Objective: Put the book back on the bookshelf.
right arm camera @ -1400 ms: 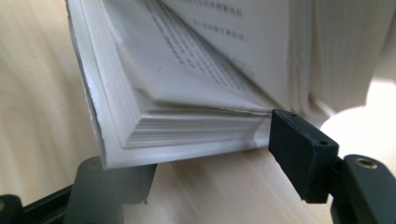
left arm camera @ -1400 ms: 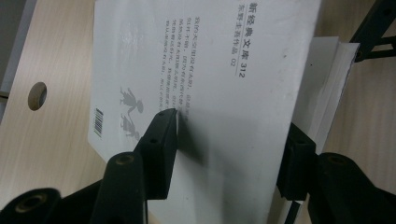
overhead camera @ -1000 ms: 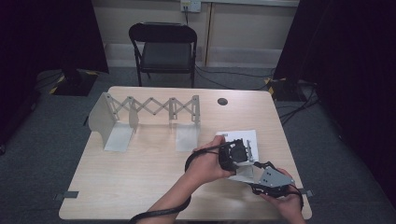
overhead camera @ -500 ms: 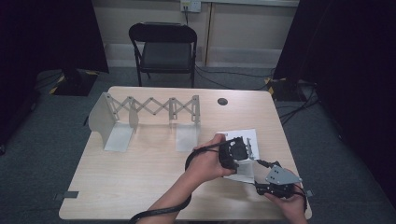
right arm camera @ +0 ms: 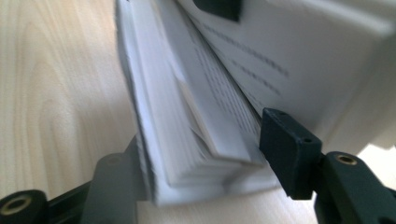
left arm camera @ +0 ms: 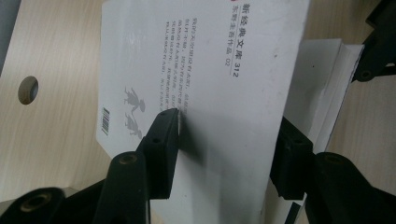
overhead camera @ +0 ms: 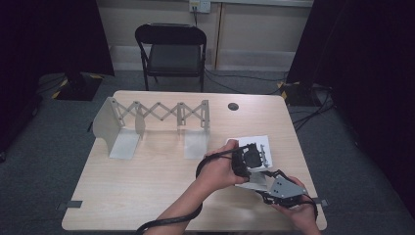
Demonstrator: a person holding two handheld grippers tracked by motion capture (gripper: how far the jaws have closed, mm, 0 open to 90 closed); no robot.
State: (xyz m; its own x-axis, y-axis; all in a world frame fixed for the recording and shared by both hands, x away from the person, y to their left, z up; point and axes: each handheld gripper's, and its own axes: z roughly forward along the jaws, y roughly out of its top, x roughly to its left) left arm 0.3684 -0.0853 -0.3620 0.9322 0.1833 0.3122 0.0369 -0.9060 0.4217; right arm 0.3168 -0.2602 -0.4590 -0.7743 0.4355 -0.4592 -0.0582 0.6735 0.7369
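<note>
A white paperback book (overhead camera: pixel 263 146) lies on the table's right front part. Its back cover (left arm camera: pixel 210 70), with a barcode and two small figures, is lifted. My left gripper (overhead camera: pixel 248 159) (left arm camera: pixel 229 140) is shut on that cover, one jaw on its printed face and the other behind its edge. My right gripper (overhead camera: pixel 262 182) (right arm camera: pixel 201 154) comes in from the near side. The stack of pages (right arm camera: pixel 187 121) fills the gap between its jaws, which have just been closing, and both jaws touch it.
An expanding metal book rack (overhead camera: pixel 156 115) stands at the table's back left. A round cable hole (overhead camera: pixel 233 106) is at the back right. A black folding chair (overhead camera: pixel 171 49) stands behind the wooden table (overhead camera: pixel 147 186). Cables trail from both grippers.
The right gripper has shifted slightly at the book's near edge. The left hand and the raised cover have stayed where they were.
</note>
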